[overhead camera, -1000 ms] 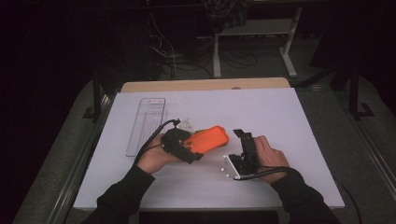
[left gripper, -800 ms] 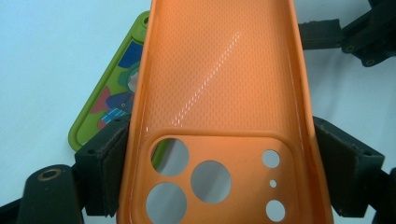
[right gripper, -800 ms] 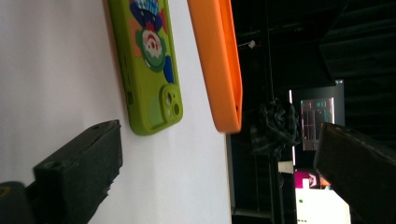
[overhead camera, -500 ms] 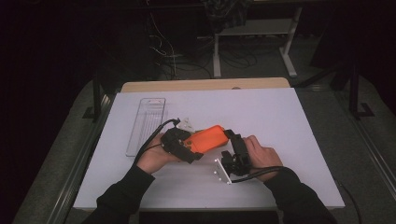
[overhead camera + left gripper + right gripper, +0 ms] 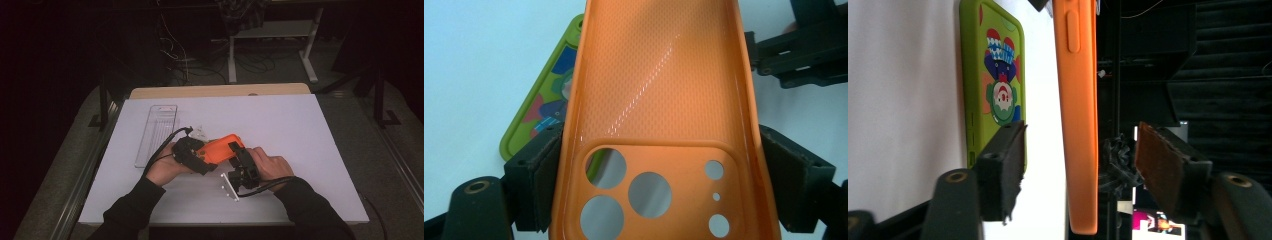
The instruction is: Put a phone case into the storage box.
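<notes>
An orange phone case (image 5: 220, 149) is held above the white table, with my left gripper (image 5: 200, 156) shut on its camera-cutout end. In the left gripper view both pads press the long sides of the orange case (image 5: 664, 100). My right gripper (image 5: 239, 154) is at the case's other end. Its jaws have just been closing, and the orange case (image 5: 1078, 125) stands edge-on between them with a gap to each pad (image 5: 1158, 165). A green phone case (image 5: 993, 75) printed with a clown lies flat on the table beneath, beside the orange one.
A clear plastic tray (image 5: 157, 132) lies to the left on the white table sheet (image 5: 310, 130). A small clear wrapper (image 5: 201, 133) sits just behind the left hand. Dark floor, cables and a stand's legs lie beyond the table's far edge.
My right gripper has moved left to the orange case's end, and its jaws have narrowed around the case's edge. The left gripper and the case have stayed put.
</notes>
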A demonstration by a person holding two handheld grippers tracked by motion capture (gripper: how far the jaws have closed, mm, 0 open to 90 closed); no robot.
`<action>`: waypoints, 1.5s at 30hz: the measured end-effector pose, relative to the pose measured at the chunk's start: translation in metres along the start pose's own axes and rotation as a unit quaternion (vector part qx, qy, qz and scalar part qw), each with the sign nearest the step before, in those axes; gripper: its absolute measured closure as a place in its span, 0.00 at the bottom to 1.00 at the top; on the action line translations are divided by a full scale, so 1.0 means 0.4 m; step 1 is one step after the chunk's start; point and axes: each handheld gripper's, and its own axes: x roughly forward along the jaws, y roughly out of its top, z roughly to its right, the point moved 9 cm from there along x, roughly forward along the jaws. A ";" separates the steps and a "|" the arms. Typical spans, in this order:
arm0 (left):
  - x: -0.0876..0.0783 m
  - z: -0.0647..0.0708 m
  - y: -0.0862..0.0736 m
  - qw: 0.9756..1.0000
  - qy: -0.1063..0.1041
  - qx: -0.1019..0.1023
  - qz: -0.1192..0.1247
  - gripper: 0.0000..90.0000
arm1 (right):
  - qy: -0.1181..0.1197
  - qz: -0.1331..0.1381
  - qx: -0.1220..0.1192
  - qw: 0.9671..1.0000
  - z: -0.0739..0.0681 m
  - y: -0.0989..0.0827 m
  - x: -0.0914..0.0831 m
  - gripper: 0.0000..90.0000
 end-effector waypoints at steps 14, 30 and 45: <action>0.007 0.005 0.000 1.000 0.002 0.009 -0.004 0.18 | -0.009 -0.005 -0.026 1.000 -0.013 0.007 -0.004 0.67; 0.010 0.007 -0.002 1.000 0.001 0.006 -0.007 0.18 | 0.007 -0.002 -0.031 0.999 -0.023 0.012 -0.010 0.86; -0.003 0.008 0.013 0.999 0.004 0.007 0.034 0.11 | 0.000 -0.004 -0.033 0.999 -0.013 0.003 -0.016 0.87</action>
